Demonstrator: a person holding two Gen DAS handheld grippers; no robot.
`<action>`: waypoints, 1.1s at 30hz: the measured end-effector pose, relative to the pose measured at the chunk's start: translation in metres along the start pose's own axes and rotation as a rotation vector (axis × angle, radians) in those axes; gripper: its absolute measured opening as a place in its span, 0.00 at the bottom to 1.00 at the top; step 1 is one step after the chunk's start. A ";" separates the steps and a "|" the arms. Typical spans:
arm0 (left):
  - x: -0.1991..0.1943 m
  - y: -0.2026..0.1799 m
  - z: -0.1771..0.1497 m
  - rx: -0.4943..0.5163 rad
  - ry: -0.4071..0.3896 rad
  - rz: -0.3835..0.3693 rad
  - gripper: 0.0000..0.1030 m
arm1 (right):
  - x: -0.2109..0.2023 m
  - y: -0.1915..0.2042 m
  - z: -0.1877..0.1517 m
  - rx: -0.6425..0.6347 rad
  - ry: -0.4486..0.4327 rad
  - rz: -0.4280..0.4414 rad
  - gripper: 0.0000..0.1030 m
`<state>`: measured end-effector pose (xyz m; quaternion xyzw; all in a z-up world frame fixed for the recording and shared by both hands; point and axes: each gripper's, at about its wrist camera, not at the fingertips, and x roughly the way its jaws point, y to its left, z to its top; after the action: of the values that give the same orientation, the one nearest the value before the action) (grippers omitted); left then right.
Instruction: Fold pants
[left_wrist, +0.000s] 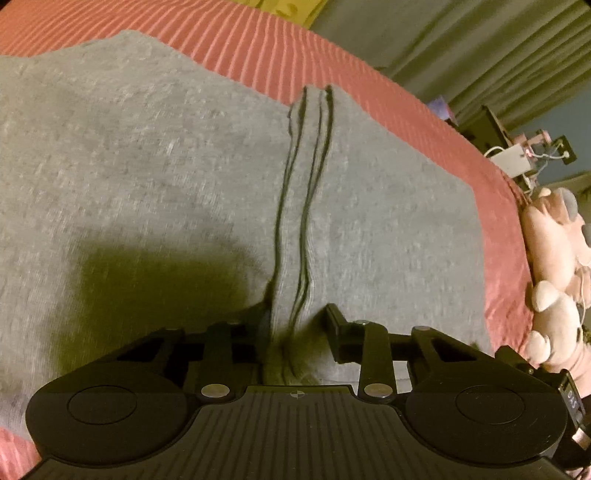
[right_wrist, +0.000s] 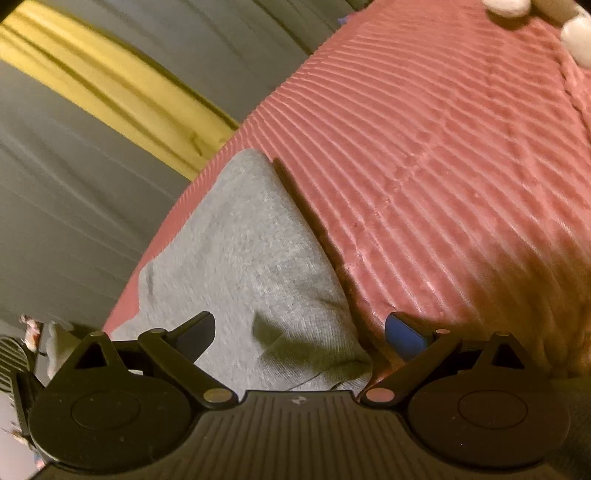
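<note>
The grey pants (left_wrist: 155, 177) lie spread on a red ribbed bedspread (left_wrist: 406, 110). In the left wrist view a raised fold of the pants with dark stripes (left_wrist: 299, 221) runs into my left gripper (left_wrist: 295, 325), which is shut on that fold. In the right wrist view a grey part of the pants (right_wrist: 251, 258) lies near the bed's edge. My right gripper (right_wrist: 299, 332) is open, its jaws wide apart over the cloth's right edge, the blue pad (right_wrist: 402, 336) over the bedspread (right_wrist: 461, 166).
Pink plush toys (left_wrist: 554, 266) sit at the bed's right side. Cluttered furniture with cables (left_wrist: 517, 155) stands beyond. Grey curtains (right_wrist: 74, 221) and a yellow strip (right_wrist: 110, 92) lie past the bed's edge. White plush feet (right_wrist: 576, 33) show at the top right.
</note>
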<state>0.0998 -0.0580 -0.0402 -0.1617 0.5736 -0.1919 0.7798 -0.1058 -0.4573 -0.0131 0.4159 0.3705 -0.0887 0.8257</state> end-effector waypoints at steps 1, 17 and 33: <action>0.000 0.000 0.000 0.008 0.004 0.005 0.33 | 0.001 0.001 0.000 -0.013 0.000 -0.006 0.96; -0.102 -0.004 -0.030 0.172 -0.279 0.111 0.17 | -0.008 0.008 -0.002 -0.055 -0.055 -0.047 0.96; -0.094 0.060 -0.038 0.003 -0.244 0.215 0.53 | -0.008 0.027 -0.012 -0.165 -0.034 -0.124 0.96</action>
<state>0.0455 0.0385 -0.0015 -0.1204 0.4882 -0.0874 0.8600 -0.1056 -0.4322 0.0044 0.3212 0.3876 -0.1159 0.8562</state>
